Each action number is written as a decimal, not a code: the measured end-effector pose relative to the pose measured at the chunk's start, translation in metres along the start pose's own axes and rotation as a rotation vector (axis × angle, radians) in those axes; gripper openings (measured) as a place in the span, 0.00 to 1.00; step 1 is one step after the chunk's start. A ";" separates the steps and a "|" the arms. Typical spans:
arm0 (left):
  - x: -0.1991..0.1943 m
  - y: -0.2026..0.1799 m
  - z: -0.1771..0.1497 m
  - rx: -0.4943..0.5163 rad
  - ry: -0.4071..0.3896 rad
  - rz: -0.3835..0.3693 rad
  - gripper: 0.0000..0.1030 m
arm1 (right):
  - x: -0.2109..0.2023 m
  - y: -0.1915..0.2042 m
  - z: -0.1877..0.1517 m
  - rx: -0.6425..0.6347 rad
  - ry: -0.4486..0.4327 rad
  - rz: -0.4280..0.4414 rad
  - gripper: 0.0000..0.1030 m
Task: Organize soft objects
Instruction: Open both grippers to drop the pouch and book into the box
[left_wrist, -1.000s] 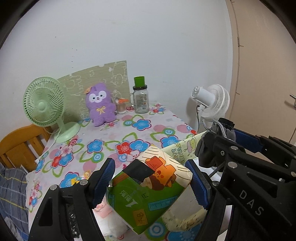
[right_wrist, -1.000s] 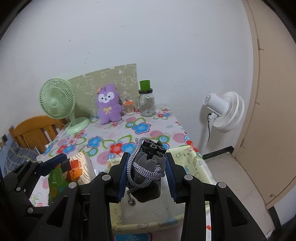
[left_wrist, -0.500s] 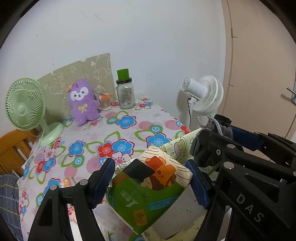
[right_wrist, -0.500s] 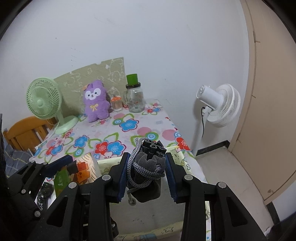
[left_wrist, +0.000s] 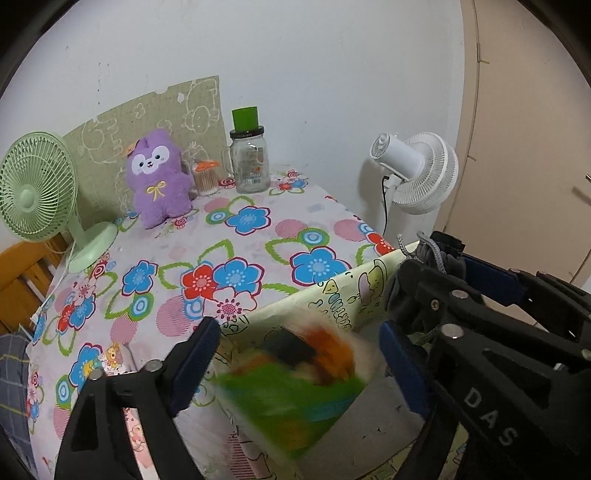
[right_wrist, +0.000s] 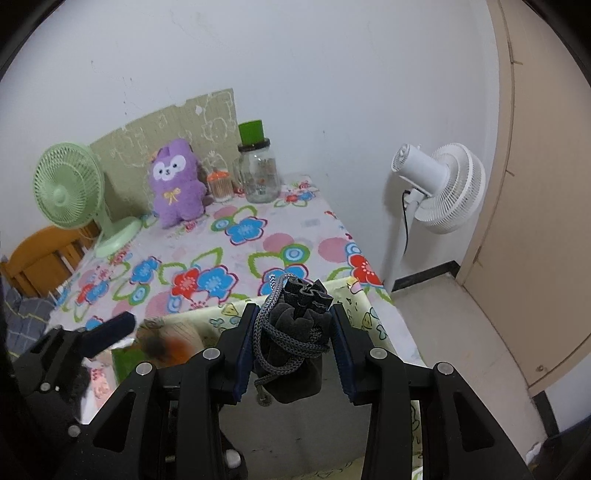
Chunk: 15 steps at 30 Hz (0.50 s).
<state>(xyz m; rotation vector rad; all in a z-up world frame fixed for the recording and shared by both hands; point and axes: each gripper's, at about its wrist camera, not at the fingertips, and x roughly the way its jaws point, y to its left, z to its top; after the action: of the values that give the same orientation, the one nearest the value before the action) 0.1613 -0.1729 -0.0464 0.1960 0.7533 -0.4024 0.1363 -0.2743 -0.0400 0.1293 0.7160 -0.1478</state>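
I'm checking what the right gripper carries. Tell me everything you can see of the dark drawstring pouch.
The dark drawstring pouch is a small, soft bag of charcoal, velvety-looking fabric, its mouth gathered into pleats at the top. A grey braided cord loops loosely around the neck and dangles below. It sits upright, pinched at both sides between the blue pads of the right gripper, in the air above the pale patterned storage box at the table's edge.
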 end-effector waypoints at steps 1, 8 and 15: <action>0.000 0.000 0.000 -0.002 0.002 -0.007 0.91 | 0.003 0.000 0.000 -0.004 0.010 0.002 0.42; 0.001 -0.002 0.001 0.014 0.012 -0.010 0.97 | 0.005 0.000 -0.001 -0.013 0.001 -0.015 0.73; -0.002 -0.003 0.000 0.024 0.013 0.003 0.99 | -0.003 -0.001 -0.003 -0.024 -0.007 -0.039 0.80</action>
<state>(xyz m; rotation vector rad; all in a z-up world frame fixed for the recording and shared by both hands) 0.1586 -0.1753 -0.0452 0.2224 0.7607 -0.4078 0.1320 -0.2741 -0.0397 0.0920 0.7133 -0.1774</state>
